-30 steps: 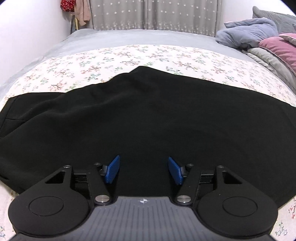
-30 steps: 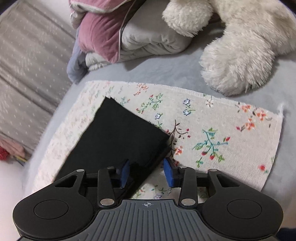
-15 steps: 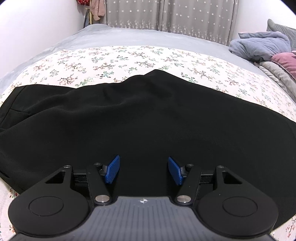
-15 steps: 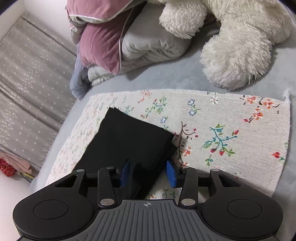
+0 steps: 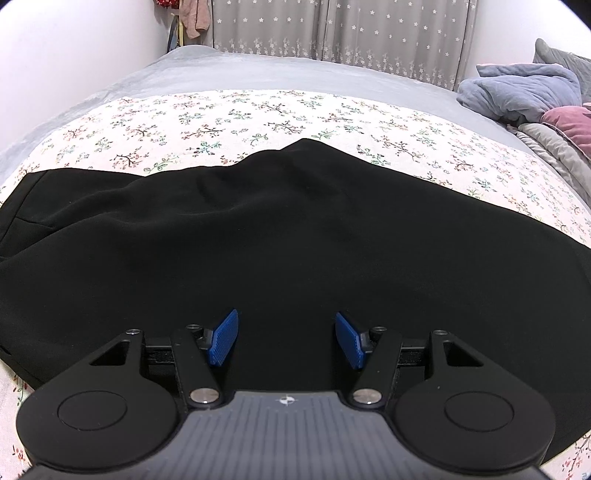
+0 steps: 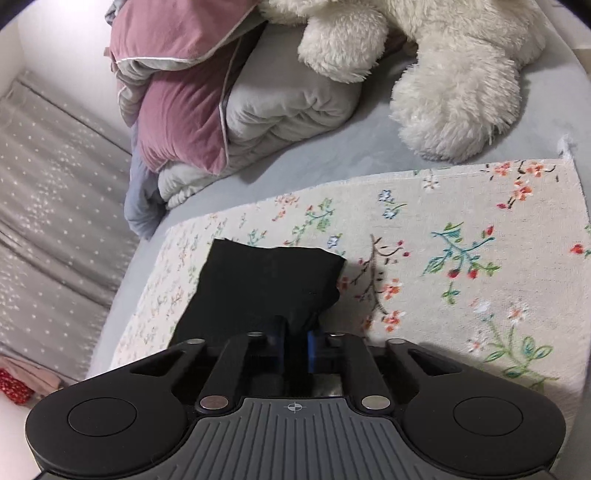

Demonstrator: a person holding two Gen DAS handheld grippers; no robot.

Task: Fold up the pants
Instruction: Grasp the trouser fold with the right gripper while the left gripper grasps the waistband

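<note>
Black pants (image 5: 280, 236) lie spread across a floral cloth (image 5: 229, 122) on the bed. In the left wrist view my left gripper (image 5: 286, 341) hovers low over the wide upper part of the pants, its blue pads well apart with nothing between them. In the right wrist view the leg end of the pants (image 6: 266, 280) bunches up off the cloth, and my right gripper (image 6: 295, 343) is closing, its blue pads pinching that hem. The hem corner lifts and wrinkles at the grip.
A white plush toy (image 6: 443, 74) and a stack of pink and grey bedding (image 6: 221, 96) sit beyond the floral cloth (image 6: 461, 258). Grey starred curtains (image 5: 332, 29) hang behind the bed. A blue-grey blanket (image 5: 524, 92) lies at the right.
The right gripper's pads came together on the pants' leg hem, which now bunches and rises off the cloth. The left wrist view has shifted slightly; the left gripper stays open.
</note>
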